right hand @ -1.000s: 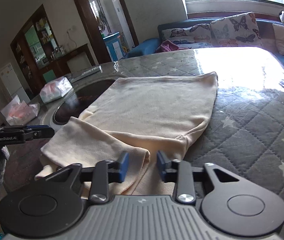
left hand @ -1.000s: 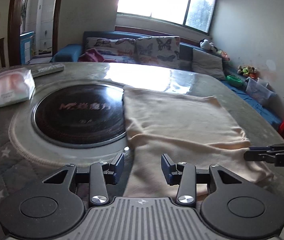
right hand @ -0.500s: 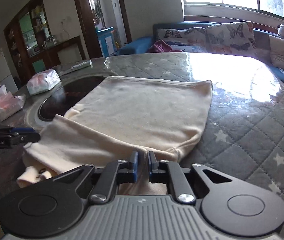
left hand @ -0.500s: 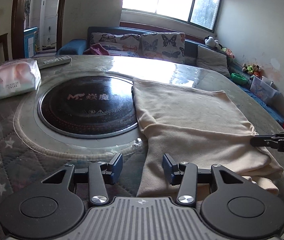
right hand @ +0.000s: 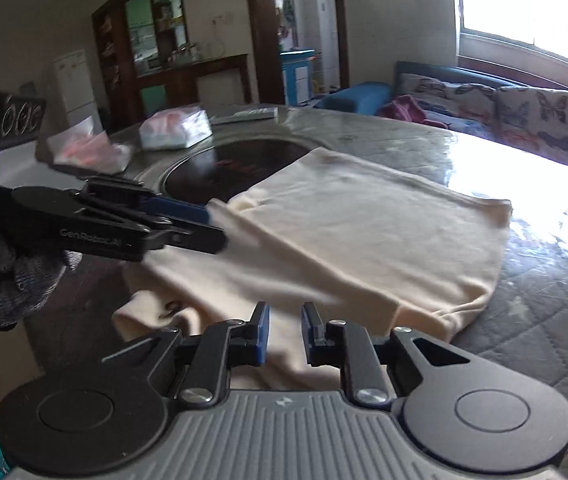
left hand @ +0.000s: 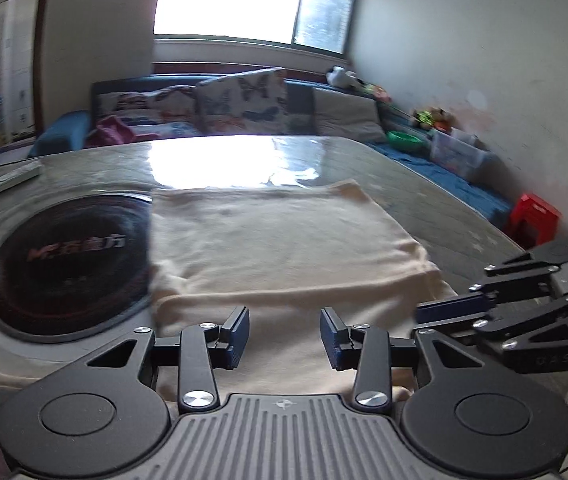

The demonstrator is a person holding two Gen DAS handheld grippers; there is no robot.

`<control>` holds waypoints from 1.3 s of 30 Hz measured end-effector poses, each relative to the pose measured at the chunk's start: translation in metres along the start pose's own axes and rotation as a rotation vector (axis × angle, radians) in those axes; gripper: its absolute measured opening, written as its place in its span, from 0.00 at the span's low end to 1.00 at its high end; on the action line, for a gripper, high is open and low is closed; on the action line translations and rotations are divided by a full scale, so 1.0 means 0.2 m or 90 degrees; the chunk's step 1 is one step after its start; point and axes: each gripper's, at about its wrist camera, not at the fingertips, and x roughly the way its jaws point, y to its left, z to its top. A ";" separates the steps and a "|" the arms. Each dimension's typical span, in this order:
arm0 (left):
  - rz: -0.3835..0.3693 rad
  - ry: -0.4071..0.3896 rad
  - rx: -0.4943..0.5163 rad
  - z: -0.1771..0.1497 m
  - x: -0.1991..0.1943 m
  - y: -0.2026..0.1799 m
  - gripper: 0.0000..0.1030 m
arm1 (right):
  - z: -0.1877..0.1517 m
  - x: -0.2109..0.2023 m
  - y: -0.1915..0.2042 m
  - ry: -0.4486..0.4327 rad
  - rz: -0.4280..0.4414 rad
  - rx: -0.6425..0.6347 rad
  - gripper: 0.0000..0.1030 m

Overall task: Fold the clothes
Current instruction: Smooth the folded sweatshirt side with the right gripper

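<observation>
Hovering over the cream garment (left hand: 284,240), left gripper (left hand: 284,332) closing its jaws, right gripper (right hand: 285,330) opening, both seemingly empty.

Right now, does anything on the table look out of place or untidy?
Yes. The cream garment is not square: its left edge lies over the rim of the dark round cooktop, and in the right wrist view a loose bunched part sticks out at the near edge of the table. Nothing looks spilled or damaged.

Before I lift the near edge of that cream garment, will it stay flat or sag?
The garment will likely sag: it already lies in soft, rumpled folds. It looks light and thin. It may slide on the glossy table.
</observation>
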 end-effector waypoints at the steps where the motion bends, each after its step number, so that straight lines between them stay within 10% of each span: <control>1: -0.004 0.005 0.012 -0.01 0.01 -0.02 0.40 | -0.01 0.01 0.01 0.007 0.002 -0.005 0.16; 29: 0.013 -0.001 0.114 -0.12 -0.15 -0.04 0.42 | -0.05 -0.02 -0.02 0.006 -0.068 -0.038 0.27; 39: 0.015 0.018 0.252 -0.25 -0.32 -0.07 0.43 | -0.09 -0.12 -0.03 0.014 -0.054 -0.016 0.29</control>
